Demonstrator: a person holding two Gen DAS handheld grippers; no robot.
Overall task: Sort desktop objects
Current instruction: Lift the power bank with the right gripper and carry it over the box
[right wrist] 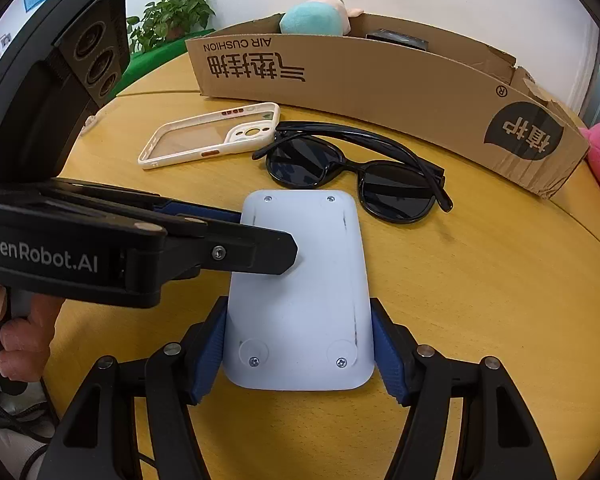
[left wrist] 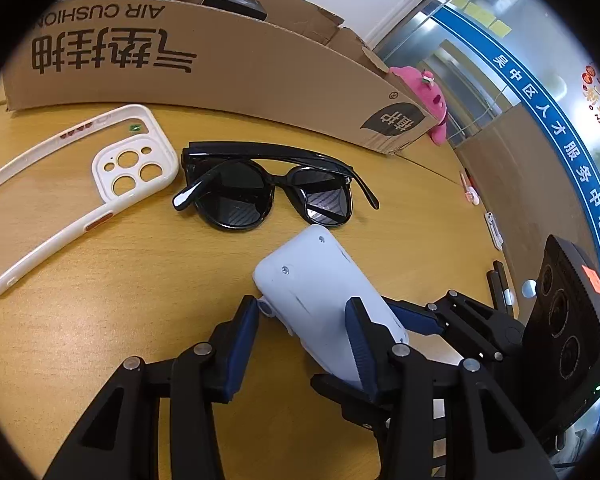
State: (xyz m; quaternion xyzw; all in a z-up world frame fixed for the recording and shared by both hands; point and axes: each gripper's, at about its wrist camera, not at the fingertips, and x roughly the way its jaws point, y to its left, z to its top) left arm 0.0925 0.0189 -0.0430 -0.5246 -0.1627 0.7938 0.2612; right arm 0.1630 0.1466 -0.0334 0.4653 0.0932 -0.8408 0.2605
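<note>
Gripping from left wrist: left gripper [left wrist: 300, 344] straddles the pale blue device [left wrist: 324, 292] on the table [left wrist: 100, 340]; jaws apart, one pad clear of its edge.
Right wrist: right gripper [right wrist: 300, 344] pads close on the device's [right wrist: 300, 300] long sides.
Handling: likely rigid, smooth, light; hold the long edges.
Neighbours: sunglasses [right wrist: 356, 172] just beyond; cardboard box [right wrist: 380, 80] behind.

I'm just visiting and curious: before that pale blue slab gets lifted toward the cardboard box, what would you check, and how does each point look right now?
1. Right gripper jaws on both long edges of the pale blue slab: ok.
2. Left gripper gripping the slab's side: cannot tell; the jaws straddle it.
3. Slab free of the sunglasses: ok, a gap shows.
4. Phone case out of the path: ok, off to the side.
5. Room in the cardboard box: cannot tell; a plush toy and a dark item are inside.
</note>
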